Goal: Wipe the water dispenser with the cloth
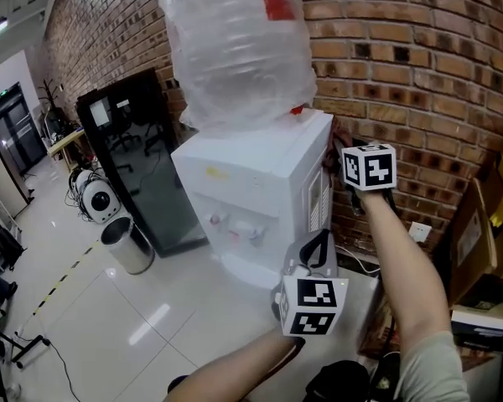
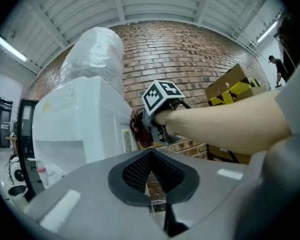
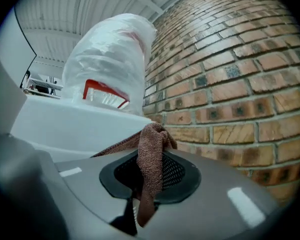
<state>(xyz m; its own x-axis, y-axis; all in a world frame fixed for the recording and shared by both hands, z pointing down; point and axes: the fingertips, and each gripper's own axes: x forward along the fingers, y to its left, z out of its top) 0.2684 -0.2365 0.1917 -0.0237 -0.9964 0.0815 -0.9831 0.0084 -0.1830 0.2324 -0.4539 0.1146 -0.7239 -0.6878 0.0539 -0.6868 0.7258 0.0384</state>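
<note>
Left gripper (image 1: 315,254), nearest, is closed on nothing, well back from the water dispenser (image 1: 251,174).
The brown cloth (image 3: 152,134) is pinched in the right gripper (image 3: 150,160); the dispenser's side panel is found just left of its fingertips.

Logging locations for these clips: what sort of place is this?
Likely an office or workshop corner: water dispenser against a brick wall, waste bin on tiled floor, cardboard boxes.

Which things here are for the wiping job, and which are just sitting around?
For the job: water dispenser, cloth, right gripper holding it.
Just sitting around: bin, black cabinet, cardboard boxes.
</note>
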